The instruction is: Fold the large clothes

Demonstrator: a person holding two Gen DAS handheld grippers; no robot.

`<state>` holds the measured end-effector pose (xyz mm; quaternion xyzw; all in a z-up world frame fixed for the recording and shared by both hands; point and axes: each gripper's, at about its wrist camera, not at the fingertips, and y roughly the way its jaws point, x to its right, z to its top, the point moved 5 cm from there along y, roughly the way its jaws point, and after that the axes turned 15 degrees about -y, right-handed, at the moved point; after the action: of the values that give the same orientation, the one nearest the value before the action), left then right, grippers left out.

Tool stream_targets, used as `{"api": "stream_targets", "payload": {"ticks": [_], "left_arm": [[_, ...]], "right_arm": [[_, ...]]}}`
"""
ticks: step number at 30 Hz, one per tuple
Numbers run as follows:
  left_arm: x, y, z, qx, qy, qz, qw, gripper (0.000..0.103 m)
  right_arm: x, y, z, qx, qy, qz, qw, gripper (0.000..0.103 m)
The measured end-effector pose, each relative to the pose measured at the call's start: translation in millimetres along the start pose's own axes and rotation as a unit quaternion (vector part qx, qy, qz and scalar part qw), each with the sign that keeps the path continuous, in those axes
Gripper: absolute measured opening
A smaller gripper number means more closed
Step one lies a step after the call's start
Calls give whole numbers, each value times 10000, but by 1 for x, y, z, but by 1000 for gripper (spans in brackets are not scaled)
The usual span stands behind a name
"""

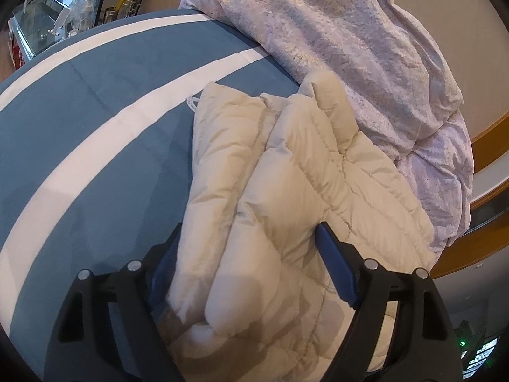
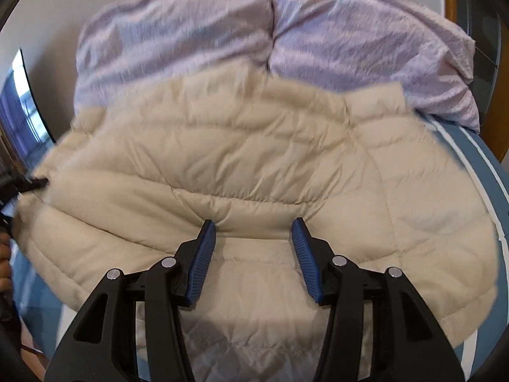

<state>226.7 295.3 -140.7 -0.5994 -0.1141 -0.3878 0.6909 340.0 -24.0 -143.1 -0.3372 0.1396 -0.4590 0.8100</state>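
A cream quilted puffer jacket (image 1: 286, 175) lies on a blue bed sheet with white stripes (image 1: 95, 127). My left gripper (image 1: 251, 248) has its fingers on either side of a thick folded bundle of the jacket, the fabric filling the gap between the blue pads. In the right wrist view the jacket (image 2: 254, 159) spreads wide across the bed. My right gripper (image 2: 254, 238) is open just above the jacket's near part, its blue pads apart with nothing pinched between them. The left gripper's tip (image 2: 38, 183) shows at the jacket's left edge.
A crumpled lilac duvet (image 1: 350, 47) is piled along the far side of the bed, also in the right wrist view (image 2: 254, 31). A cluttered glass table (image 1: 57, 22) stands beyond the bed. A wooden frame (image 1: 490, 133) runs at the right.
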Motion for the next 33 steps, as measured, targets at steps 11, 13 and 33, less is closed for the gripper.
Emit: {"api": "stream_targets", "payload": {"ticks": [11, 13, 33], "left_arm": [[10, 0, 1, -115, -51, -265, 9996, 29], [18, -8, 2, -86, 11, -384, 9992, 24], [202, -74, -71, -303, 1506, -1788, 9718, 20]], "right_arm": [[1, 14, -3, -278, 29, 76, 9996, 52], [0, 14, -4, -284, 40, 78, 9996, 52], [4, 14, -4, -263, 236, 195, 9992, 52]]}}
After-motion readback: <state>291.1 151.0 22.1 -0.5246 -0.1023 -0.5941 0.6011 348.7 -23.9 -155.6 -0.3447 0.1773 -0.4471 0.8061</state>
